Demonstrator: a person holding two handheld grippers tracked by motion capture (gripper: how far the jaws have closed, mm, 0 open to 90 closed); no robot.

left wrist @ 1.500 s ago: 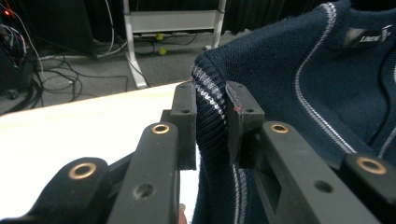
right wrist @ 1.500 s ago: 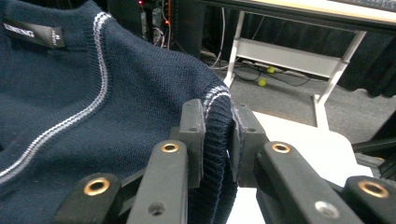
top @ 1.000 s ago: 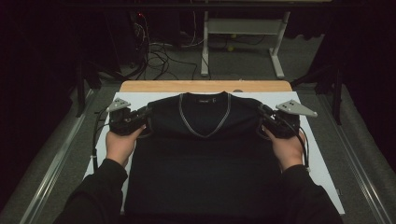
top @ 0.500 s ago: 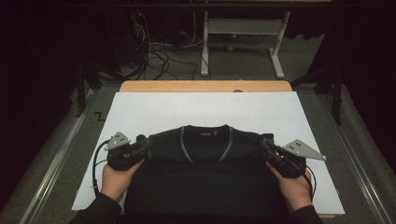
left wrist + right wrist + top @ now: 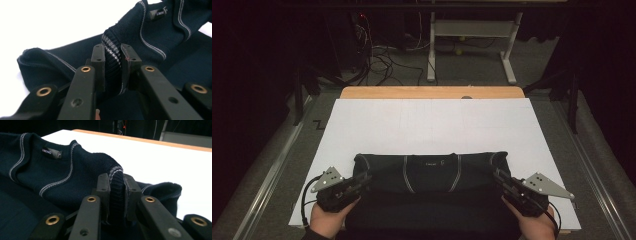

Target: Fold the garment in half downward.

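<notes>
A dark navy knitted sweater (image 5: 432, 175) with pale stripes at its V-neck lies folded across the near part of the white table sheet (image 5: 432, 125). My left gripper (image 5: 362, 181) is shut on a ribbed, striped edge of the sweater (image 5: 112, 57) at its left end. At the right end my right gripper (image 5: 501, 179) is shut on another ribbed edge (image 5: 116, 185). The neck label (image 5: 51, 152) faces up between the two grippers. A hand holds each gripper at the table's near edge.
A wooden table edge (image 5: 432, 92) borders the far side of the white sheet. Beyond it stand a metal frame (image 5: 472, 45) and loose cables (image 5: 377, 55) on the dark floor. Metal rails (image 5: 272, 170) run along both sides of the table.
Both grippers have pulled the sweater's upper part toward the near edge, folding it over the lower part. The neckline now lies much nearer the person.
</notes>
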